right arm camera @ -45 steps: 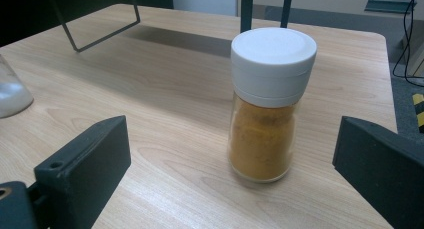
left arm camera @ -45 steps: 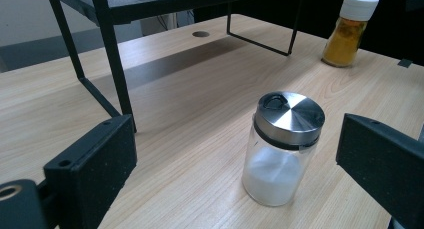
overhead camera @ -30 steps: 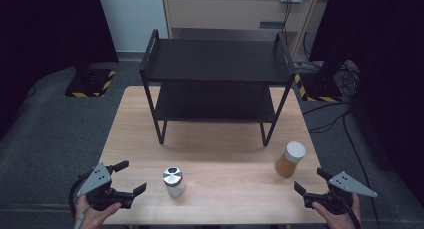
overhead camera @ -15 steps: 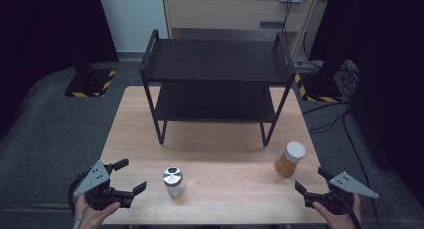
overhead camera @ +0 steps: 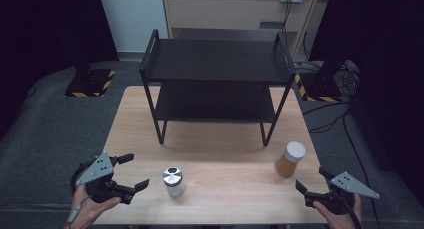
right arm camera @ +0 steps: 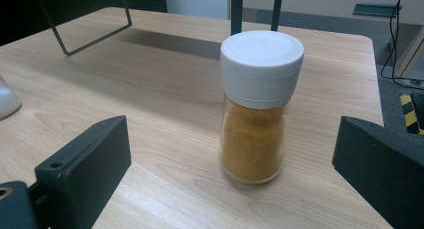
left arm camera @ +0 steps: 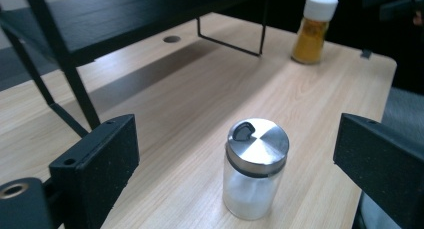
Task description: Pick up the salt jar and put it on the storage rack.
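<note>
A clear shaker [overhead camera: 173, 181] with a metal lid and white contents stands at the table's near left of centre. My left gripper [overhead camera: 138, 170] is just left of it, open, and the shaker [left arm camera: 255, 169] stands ahead between the spread jaws of that gripper [left arm camera: 237, 159], untouched. A jar of orange spice [overhead camera: 290, 159] with a white cap stands near the right edge. My right gripper [overhead camera: 310, 178] is open just in front of it. In the right gripper view the jar [right arm camera: 257, 109] stands upright between and beyond the wide jaws of the gripper [right arm camera: 232, 164].
A black two-tier shelf rack [overhead camera: 215, 59] stands on the far half of the wooden table [overhead camera: 225, 154], both tiers bare. The spice jar [left arm camera: 312, 29] also appears far off in the left gripper view. Cables and dark floor surround the table.
</note>
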`<state>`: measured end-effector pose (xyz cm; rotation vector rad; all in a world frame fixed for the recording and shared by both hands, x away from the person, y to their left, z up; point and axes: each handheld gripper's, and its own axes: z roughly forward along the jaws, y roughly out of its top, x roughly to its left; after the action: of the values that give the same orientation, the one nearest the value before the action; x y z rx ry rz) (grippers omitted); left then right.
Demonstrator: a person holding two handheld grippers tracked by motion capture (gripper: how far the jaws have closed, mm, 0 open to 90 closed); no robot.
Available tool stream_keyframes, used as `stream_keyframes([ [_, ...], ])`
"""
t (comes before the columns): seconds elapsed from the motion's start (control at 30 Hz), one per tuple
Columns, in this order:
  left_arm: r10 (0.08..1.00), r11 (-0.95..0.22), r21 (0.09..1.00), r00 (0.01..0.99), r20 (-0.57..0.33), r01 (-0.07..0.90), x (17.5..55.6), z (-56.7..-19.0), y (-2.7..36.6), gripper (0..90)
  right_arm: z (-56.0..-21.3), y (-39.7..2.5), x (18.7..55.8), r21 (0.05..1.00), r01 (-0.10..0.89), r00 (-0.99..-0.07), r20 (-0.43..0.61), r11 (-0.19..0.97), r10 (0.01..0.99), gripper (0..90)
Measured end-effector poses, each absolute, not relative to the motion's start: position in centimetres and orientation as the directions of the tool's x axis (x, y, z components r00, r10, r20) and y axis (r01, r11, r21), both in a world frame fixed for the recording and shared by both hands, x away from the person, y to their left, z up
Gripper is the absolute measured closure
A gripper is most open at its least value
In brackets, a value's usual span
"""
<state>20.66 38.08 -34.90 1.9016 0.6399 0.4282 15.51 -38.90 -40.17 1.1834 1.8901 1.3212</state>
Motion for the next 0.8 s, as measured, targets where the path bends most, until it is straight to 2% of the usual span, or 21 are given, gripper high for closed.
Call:
stream_keyframes([
  [0.4,0.570,-0.344,0.899,0.821,-0.029,0.271,22.7,-35.9,37.5,2.9,-40.2,-38.9,15.5,0.928,0.348,-0.466,0.049,0.132,0.883,2.6],
  [0.8,0.499,-0.358,0.896,0.865,-0.055,0.264,25.4,-37.9,36.7,5.2,-40.2,-38.8,15.4,0.928,0.348,-0.459,0.046,0.132,0.887,2.8],
])
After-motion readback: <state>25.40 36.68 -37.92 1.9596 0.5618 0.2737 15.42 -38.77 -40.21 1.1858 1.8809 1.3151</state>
